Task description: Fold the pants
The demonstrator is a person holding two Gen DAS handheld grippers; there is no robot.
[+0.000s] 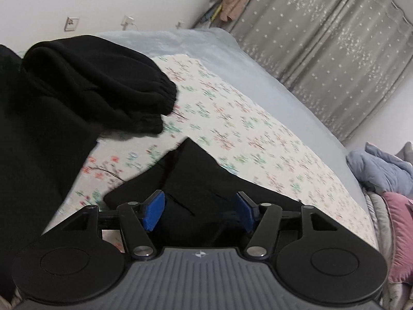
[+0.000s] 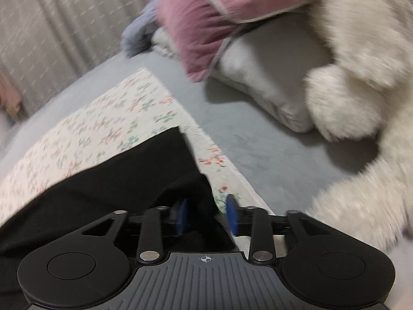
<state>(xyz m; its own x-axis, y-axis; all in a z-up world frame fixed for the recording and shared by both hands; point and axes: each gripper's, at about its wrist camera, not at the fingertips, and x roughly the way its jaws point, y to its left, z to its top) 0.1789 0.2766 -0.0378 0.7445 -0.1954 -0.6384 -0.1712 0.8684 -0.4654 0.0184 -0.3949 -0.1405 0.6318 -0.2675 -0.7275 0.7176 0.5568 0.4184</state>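
Note:
Black pants lie on a floral sheet (image 1: 245,134) spread over a bed. In the left wrist view their elastic-cuffed legs (image 1: 103,90) are folded over at the upper left, and a flat black corner (image 1: 191,175) reaches under my left gripper (image 1: 200,210). That gripper is open; its blue pads (image 1: 155,210) stand wide apart with the fabric between them, untouched. In the right wrist view a black edge of the pants (image 2: 116,175) runs in from the left. My right gripper (image 2: 206,215) is open over that edge, its pads apart and the cloth lying loose between them.
A pink pillow (image 2: 201,31), a grey pillow (image 2: 271,77) and a white plush toy (image 2: 348,98) lie at the head of the bed. A grey-blue bedcover (image 1: 296,108) borders the sheet. Grey patterned curtains (image 1: 322,38) hang behind; wall sockets (image 1: 72,23) sit beyond the far edge.

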